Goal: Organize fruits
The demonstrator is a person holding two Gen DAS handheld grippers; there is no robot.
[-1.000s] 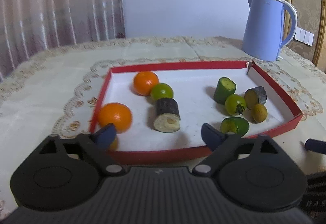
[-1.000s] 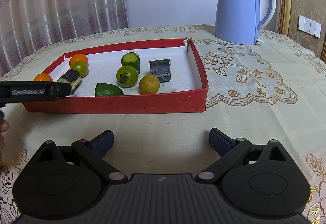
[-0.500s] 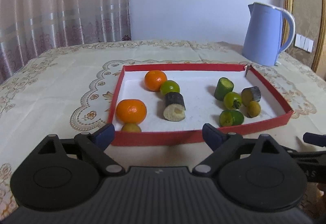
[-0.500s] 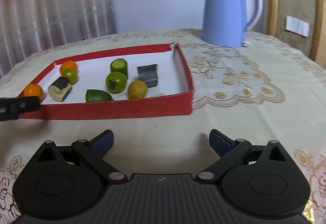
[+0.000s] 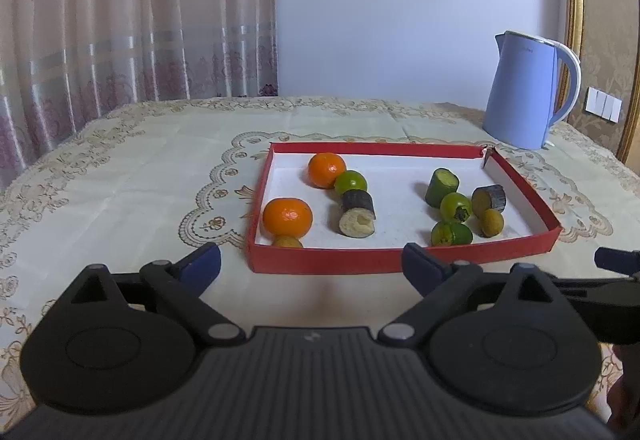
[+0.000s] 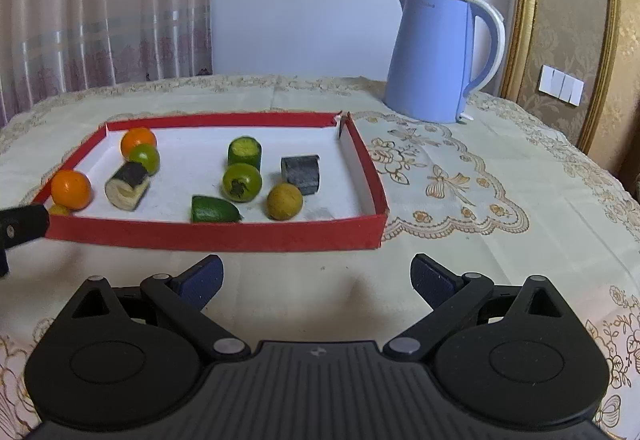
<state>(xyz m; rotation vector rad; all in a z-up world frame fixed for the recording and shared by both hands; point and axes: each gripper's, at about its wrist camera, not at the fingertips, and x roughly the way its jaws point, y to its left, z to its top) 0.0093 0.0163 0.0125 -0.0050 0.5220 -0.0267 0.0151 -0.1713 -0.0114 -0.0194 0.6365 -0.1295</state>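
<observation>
A red tray (image 5: pixel 400 259) (image 6: pixel 224 236) with a white floor lies on the tablecloth. Its left part holds two oranges (image 5: pixel 287 216) (image 5: pixel 327 170), a green lime (image 5: pixel 351 181), a dark cut cylinder (image 5: pixel 357 215) and a small yellow fruit (image 5: pixel 287 241). Its right part holds a green cut cylinder (image 5: pixel 441 185), a green tomato (image 5: pixel 455 206), a dark chunk (image 5: pixel 489 198), a yellow fruit (image 5: pixel 491 222) and a green piece (image 5: pixel 451 234). My left gripper (image 5: pixel 311 267) is open and empty, short of the tray's near wall. My right gripper (image 6: pixel 317 280) is open and empty in front of the tray.
A blue electric kettle (image 5: pixel 528 91) (image 6: pixel 444 55) stands behind the tray at the right. Curtains hang at the far left, a gilded frame at the right. The right gripper shows at the left view's right edge (image 5: pixel 616 260).
Both grippers have pulled back from the tray and risen. The left gripper was over the tray's near wall and is now short of it. The fruits have not moved.
</observation>
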